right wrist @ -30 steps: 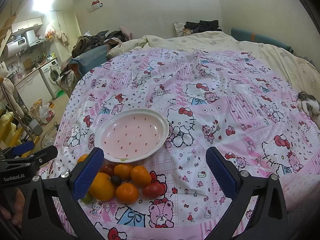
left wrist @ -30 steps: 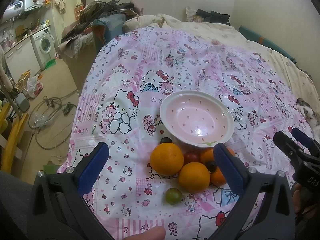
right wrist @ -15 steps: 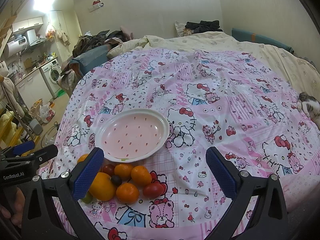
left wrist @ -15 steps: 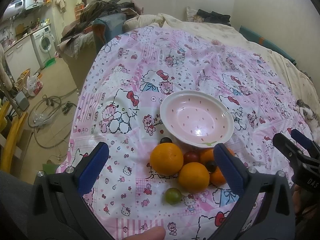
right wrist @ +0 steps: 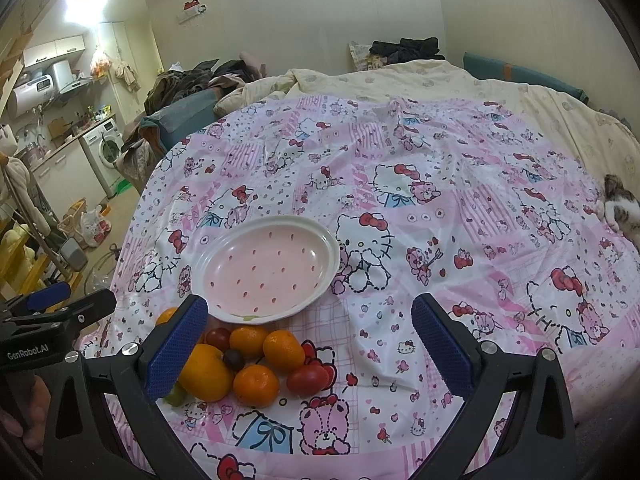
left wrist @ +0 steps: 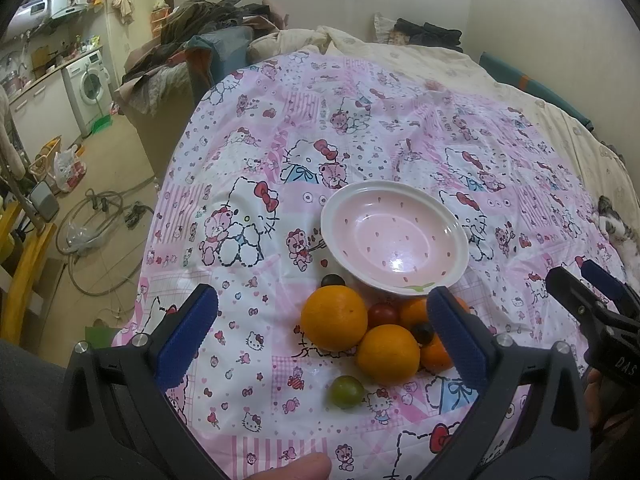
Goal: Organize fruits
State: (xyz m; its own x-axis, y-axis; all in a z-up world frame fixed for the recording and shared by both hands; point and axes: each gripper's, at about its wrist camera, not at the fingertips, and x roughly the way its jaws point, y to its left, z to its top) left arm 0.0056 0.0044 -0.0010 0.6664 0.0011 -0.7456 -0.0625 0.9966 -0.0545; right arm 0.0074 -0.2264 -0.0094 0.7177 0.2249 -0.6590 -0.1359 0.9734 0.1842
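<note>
A pink bowl with a white rim (left wrist: 394, 200) (right wrist: 264, 222) sits empty on the Hello Kitty cloth (left wrist: 360, 128). In front of it lies a pile of fruit: two large oranges (left wrist: 334, 318) (left wrist: 388, 354), smaller mandarins (right wrist: 283, 350), red tomatoes (right wrist: 307, 378), dark grapes (left wrist: 333, 280) and a green fruit (left wrist: 346, 391). My left gripper (left wrist: 326, 340) hovers wide open above the pile, holding nothing. My right gripper (right wrist: 310, 344) is also open and bare, just right of the fruit. Each gripper shows in the other's view (left wrist: 592, 304) (right wrist: 60, 312).
A cat (right wrist: 618, 212) lies at the cloth's right edge. Cream bedding (right wrist: 440, 80) and piled clothes (left wrist: 208, 28) lie behind. The floor at left holds hoses (left wrist: 96, 232), bags and a washing machine (left wrist: 90, 84). A fingertip (left wrist: 296, 468) shows at the bottom.
</note>
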